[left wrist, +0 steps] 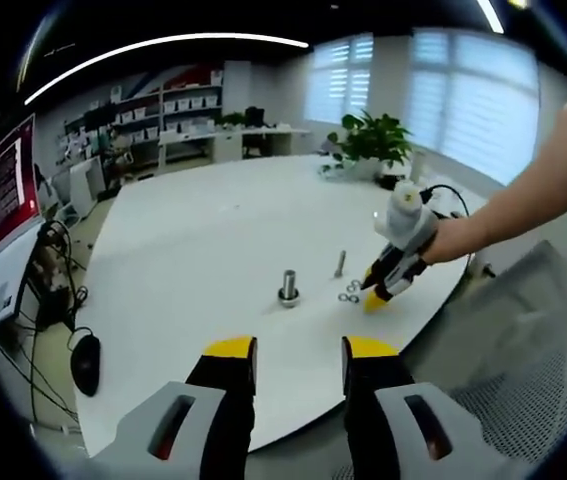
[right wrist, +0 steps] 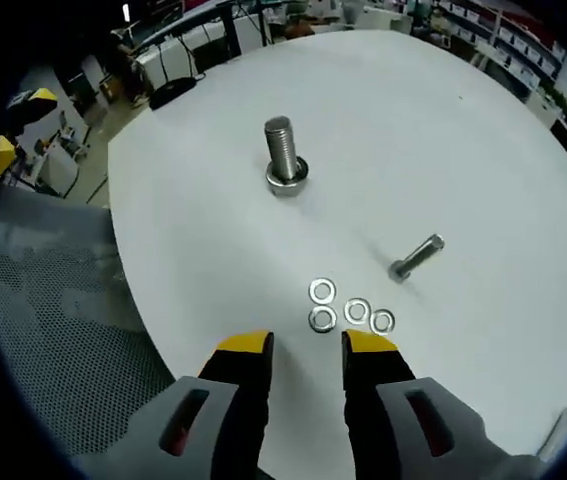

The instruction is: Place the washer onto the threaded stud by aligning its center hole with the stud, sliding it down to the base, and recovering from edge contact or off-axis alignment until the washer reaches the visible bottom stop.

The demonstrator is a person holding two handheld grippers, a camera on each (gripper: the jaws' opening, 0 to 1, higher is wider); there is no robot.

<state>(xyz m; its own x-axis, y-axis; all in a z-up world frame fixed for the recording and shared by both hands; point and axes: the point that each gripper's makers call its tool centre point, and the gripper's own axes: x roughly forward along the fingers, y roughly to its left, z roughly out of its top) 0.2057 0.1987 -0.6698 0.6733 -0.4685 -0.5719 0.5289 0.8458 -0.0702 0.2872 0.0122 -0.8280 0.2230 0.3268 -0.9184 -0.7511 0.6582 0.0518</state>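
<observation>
Both your grippers, left and right, are a bit open and hold nothing. Four washers lie just ahead of the right one; the stud stands at 12 o'clock.

The tabletop is seen as smooth, matt white. The upright threaded stud, the lying bolt and the four washers are shown in bright, shiny metal. A grey mesh fabric is seen on the chair back. The tongs are tipped in yellow plastic over black
</observation>
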